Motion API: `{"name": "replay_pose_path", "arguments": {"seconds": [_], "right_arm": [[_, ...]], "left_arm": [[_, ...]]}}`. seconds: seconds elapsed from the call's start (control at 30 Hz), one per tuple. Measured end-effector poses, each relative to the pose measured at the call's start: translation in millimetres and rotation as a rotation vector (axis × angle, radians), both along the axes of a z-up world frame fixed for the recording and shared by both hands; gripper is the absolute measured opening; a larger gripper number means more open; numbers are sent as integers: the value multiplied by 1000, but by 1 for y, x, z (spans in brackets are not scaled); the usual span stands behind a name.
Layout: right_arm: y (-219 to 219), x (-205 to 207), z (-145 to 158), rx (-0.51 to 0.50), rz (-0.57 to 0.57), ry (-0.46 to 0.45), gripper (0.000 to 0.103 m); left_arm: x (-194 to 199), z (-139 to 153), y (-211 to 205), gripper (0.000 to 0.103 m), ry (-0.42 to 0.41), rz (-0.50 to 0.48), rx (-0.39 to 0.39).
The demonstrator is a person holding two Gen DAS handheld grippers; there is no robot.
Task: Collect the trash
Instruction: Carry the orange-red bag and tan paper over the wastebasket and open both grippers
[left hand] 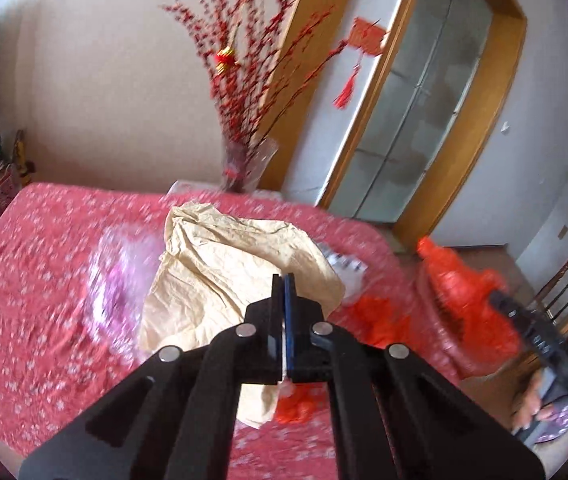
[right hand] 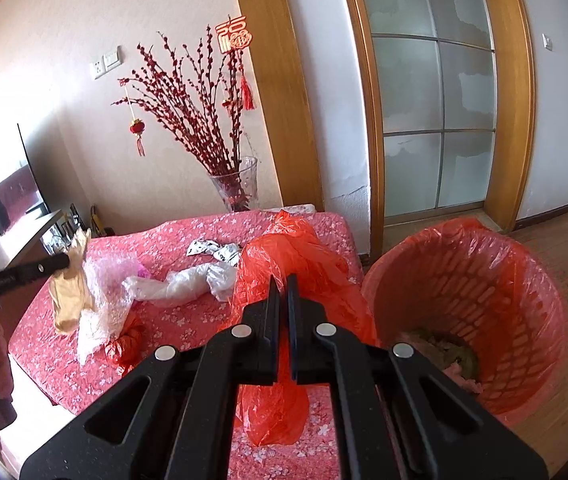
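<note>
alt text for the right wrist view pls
The right gripper, shut on a red plastic bag, holds it above a pink floral tablecloth, beside a red-lined waste basket. At far left the left gripper lifts crumpled tan paper; clear plastic wrap lies between.

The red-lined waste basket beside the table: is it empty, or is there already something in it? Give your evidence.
Not empty. Through the open top of the waste basket, pale pinkish and greenish scraps lie at the bottom; most of its inside is unfilled.

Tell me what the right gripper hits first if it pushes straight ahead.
Probably the red plastic bag already pinched by the right gripper; beyond it, the pink tablecloth. Depth is uncertain.
</note>
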State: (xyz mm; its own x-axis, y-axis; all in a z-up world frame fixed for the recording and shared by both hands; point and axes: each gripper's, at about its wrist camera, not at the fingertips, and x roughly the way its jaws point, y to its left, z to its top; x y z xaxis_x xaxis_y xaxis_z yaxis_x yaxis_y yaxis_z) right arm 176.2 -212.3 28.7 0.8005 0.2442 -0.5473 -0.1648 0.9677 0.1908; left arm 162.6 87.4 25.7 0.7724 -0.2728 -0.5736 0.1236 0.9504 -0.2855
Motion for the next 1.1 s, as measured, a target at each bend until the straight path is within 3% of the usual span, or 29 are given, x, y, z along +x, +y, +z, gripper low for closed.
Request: {"name": "replay_pose_path", "arguments": {"seconds": [0.23, 0.6, 1.1], "right_arm": [[-17, -3, 1, 5, -39, -8, 4], [-68, -9, 1, 10, -165, -11, 4], [-144, -19, -6, 11, -350, -17, 4]], "left_arm": [[8, 20, -39, 2, -40, -98, -39], [17, 30, -137, 2, -54, -295, -71], [38, 13, -253, 2, -14, -483, -110]]}}
